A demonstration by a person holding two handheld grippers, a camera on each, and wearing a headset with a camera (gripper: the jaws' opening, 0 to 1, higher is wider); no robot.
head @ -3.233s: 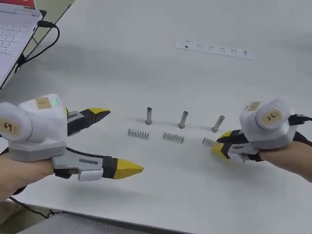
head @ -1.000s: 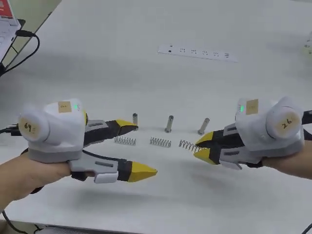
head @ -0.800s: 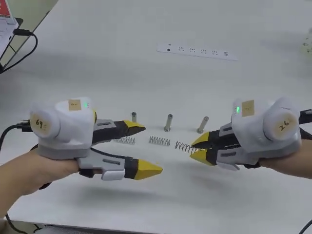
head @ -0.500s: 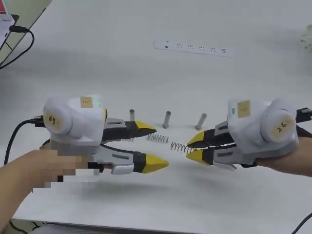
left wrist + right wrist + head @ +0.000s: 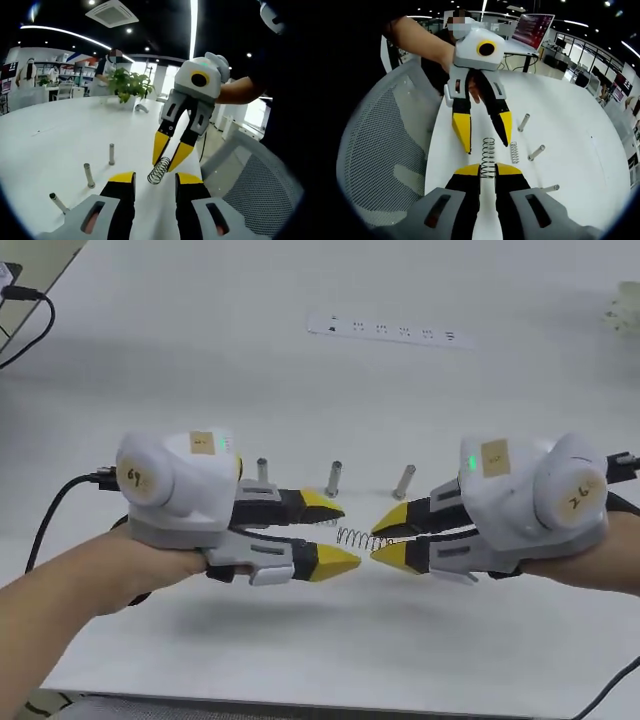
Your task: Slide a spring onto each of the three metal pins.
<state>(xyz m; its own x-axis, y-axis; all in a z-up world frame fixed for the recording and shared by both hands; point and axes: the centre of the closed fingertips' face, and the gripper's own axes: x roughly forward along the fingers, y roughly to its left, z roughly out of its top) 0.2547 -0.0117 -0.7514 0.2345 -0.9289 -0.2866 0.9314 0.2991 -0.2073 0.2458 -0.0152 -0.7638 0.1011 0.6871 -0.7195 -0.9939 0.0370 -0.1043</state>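
Three metal pins stand in a row on the white table: left pin [image 5: 262,470], middle pin [image 5: 334,478], right pin [image 5: 405,480]. My right gripper [image 5: 385,539] is shut on one end of a spring [image 5: 354,537] and holds it level above the table in front of the pins. My left gripper [image 5: 342,536] faces it tip to tip, open, and the spring's free end [image 5: 156,172] reaches just between its fingertips [image 5: 122,178]. In the right gripper view the spring [image 5: 488,156] rises from my right gripper [image 5: 488,171], and another spring [image 5: 514,152] lies on the table by the pins [image 5: 536,152].
A white power strip [image 5: 380,330] lies far back on the table. A black cable [image 5: 35,325] runs at the far left. A grey mesh chair [image 5: 380,150] stands at the table's near edge. A laptop [image 5: 532,25] sits at the left end.
The right gripper has lifted a spring off the table and carried it left. The left gripper has moved right to meet it, so the two now face tip to tip.
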